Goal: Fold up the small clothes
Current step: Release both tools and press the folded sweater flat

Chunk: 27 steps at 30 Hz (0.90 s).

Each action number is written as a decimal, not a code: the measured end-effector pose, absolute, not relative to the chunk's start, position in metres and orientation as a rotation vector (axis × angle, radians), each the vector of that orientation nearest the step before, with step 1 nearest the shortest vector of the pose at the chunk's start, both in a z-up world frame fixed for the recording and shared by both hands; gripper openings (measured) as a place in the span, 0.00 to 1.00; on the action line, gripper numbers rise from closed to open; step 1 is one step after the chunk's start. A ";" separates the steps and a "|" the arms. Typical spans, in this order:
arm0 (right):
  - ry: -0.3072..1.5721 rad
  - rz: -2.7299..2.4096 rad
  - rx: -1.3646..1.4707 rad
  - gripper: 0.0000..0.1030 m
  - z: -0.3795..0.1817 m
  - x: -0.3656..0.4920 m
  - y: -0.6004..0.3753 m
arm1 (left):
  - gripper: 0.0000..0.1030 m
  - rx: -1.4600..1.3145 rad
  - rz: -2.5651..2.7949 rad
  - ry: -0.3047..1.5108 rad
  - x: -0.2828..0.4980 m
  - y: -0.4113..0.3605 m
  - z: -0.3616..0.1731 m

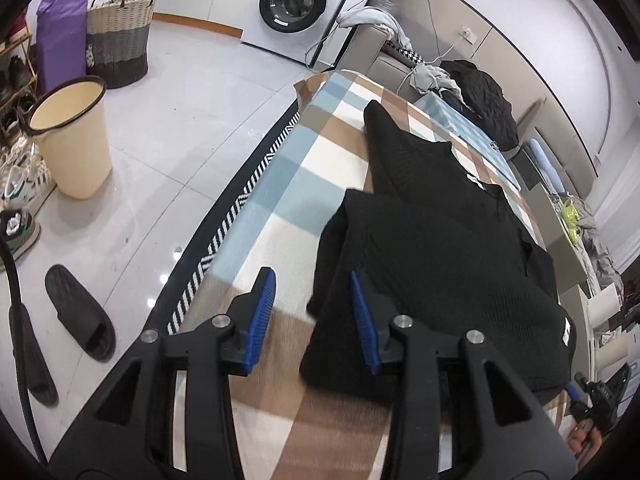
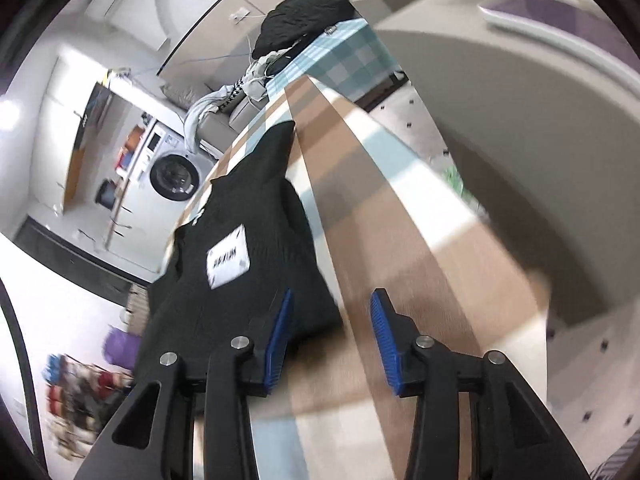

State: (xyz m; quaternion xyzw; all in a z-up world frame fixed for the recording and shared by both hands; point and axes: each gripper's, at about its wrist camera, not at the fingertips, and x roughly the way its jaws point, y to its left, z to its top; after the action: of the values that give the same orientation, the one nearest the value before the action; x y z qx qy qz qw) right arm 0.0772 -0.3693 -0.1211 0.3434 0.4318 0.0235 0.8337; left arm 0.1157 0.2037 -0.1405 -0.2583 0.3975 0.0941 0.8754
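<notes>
A black knitted garment [image 1: 440, 248] lies on a checked blue, brown and cream cloth [image 1: 276, 208] covering the table. Its near part is folded over, and one sleeve points to the far end. In the right wrist view the garment [image 2: 248, 248] shows a white label [image 2: 227, 263]. My left gripper [image 1: 314, 312] is open and empty just above the garment's near left corner. My right gripper [image 2: 331, 330] is open and empty over the cloth [image 2: 400, 216], at the garment's near right edge. The right gripper's tip also shows in the left wrist view [image 1: 576, 394].
A cream bin [image 1: 72, 140], a woven basket [image 1: 118, 36], a purple bag [image 1: 62, 40], shoes and a black slipper [image 1: 80, 312] stand on the floor at the left. A washing machine [image 1: 300, 4] is at the back. A black jacket [image 1: 484, 100] and other clothes lie beyond the table's far end.
</notes>
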 end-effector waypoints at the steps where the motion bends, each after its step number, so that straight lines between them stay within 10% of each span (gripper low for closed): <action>1: 0.914 0.073 0.755 0.42 -0.123 0.072 -0.368 | 0.35 -0.544 0.198 0.835 0.112 0.203 -0.141; 11: 0.928 0.193 0.832 0.51 -0.137 0.080 -0.350 | 0.55 -0.612 0.171 0.841 0.089 0.201 -0.134; 27: 0.820 0.300 0.782 0.50 -0.104 0.087 -0.329 | 0.56 -0.703 0.061 0.903 0.066 0.185 -0.152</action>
State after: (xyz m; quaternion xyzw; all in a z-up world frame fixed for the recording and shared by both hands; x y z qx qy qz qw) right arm 0.0865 -0.3292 -0.1043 0.3690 0.3872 0.1414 0.8330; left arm 0.0661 0.1846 -0.1521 -0.3325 0.4272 0.0290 0.8403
